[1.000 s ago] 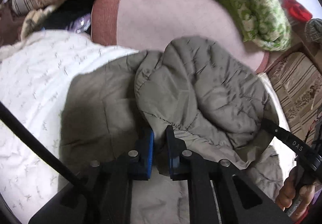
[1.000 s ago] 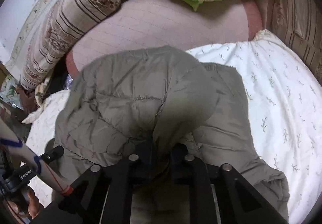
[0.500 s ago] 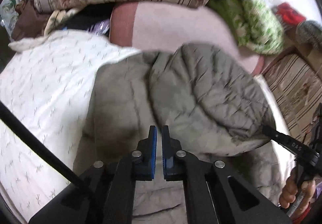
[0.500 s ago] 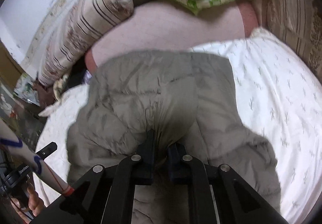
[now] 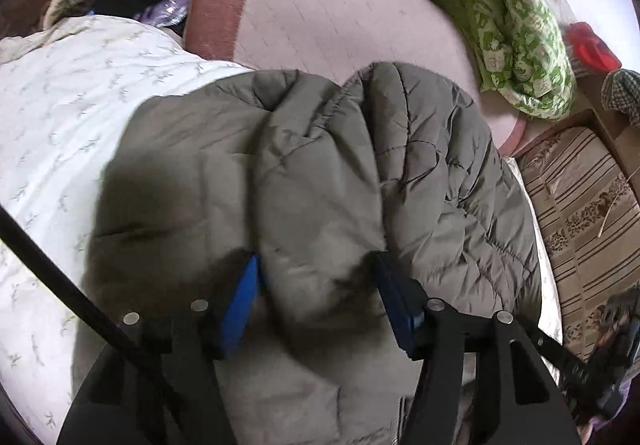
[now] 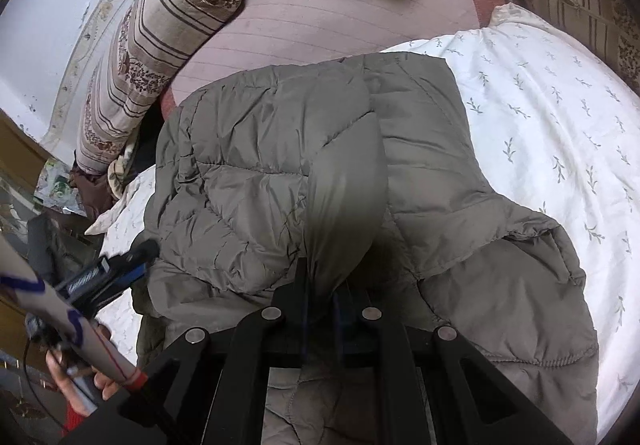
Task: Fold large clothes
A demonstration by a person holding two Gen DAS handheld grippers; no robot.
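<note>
A grey-green quilted puffer jacket (image 5: 320, 173) lies partly folded on a white bedsheet with a leaf print (image 5: 72, 105). My left gripper (image 5: 316, 277) is open, its blue-padded jaws spread wide just above a fold of the jacket. In the right wrist view the jacket (image 6: 280, 149) covers the middle of the bed. My right gripper (image 6: 322, 285) is shut on a flap of the jacket, which rises in a pinched fold between the fingers. The left gripper (image 6: 116, 273) shows at the left edge of that view.
A pink mat (image 5: 340, 17) lies beyond the jacket. A striped bolster (image 6: 156, 49) and a green patterned quilt (image 5: 516, 29) sit at the far side. A striped cushion (image 5: 584, 205) borders the right. The white sheet (image 6: 560, 117) extends to the right.
My left gripper has opened and let go of the jacket edge it pinched before. My right gripper keeps its hold, and the jacket now lies flatter.
</note>
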